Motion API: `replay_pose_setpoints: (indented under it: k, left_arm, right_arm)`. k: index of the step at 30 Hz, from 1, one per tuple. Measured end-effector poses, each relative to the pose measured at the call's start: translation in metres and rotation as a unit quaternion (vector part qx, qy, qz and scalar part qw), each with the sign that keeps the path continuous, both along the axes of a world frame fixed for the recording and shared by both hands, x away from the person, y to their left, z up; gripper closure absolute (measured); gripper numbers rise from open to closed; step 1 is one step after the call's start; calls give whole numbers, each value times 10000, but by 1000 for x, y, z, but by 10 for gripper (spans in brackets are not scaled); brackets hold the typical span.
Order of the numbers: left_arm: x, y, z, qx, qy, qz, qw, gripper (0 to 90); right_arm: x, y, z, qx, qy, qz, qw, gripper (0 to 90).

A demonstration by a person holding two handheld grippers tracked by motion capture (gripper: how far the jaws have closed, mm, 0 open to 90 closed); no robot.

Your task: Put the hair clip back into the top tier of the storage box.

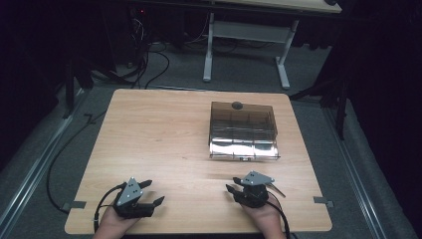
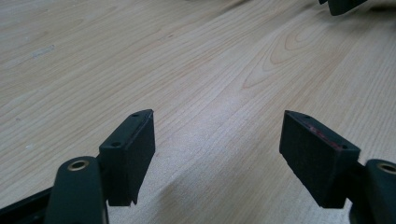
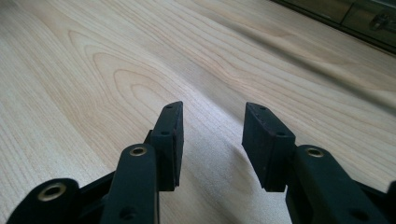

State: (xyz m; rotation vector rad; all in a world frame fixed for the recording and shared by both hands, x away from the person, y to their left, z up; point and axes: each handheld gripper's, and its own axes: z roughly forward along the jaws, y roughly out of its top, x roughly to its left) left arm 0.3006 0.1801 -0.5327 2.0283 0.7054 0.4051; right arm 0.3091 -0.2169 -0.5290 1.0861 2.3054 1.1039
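While each hand-held gripper (image 1: 149, 191) (image 1: 233, 185) gapes (empty), a clear box (image 1: 243, 130) stands beyond.

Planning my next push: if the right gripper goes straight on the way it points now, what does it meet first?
Bare table first. The right gripper points left of the clear box, probably passing it; depth is hard to judge.

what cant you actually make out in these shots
- Contents of the smoky plastic box, high view: the tinted lid and glare on its front hide the compartments.
- The same box, right gripper view: cut off by the top right edge.
- Right gripper, left gripper view: cropped at the top edge.
- Room beyond the table, high view: too dark.
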Motion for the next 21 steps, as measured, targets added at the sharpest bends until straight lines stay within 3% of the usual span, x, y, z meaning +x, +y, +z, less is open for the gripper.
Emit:
replay_pose_setpoints:
  k: [16, 21]
  left_arm:
    - [0, 0, 0, -14, -8, 93, 10000, 267]
    - [0, 1, 0, -31, -11, 102, 9999, 265]
  right_arm:
    - [-1, -4, 2, 208, 112, 52, 9997, 575]
    - [-3, -8, 5, -25, 128, -24, 9999, 560]
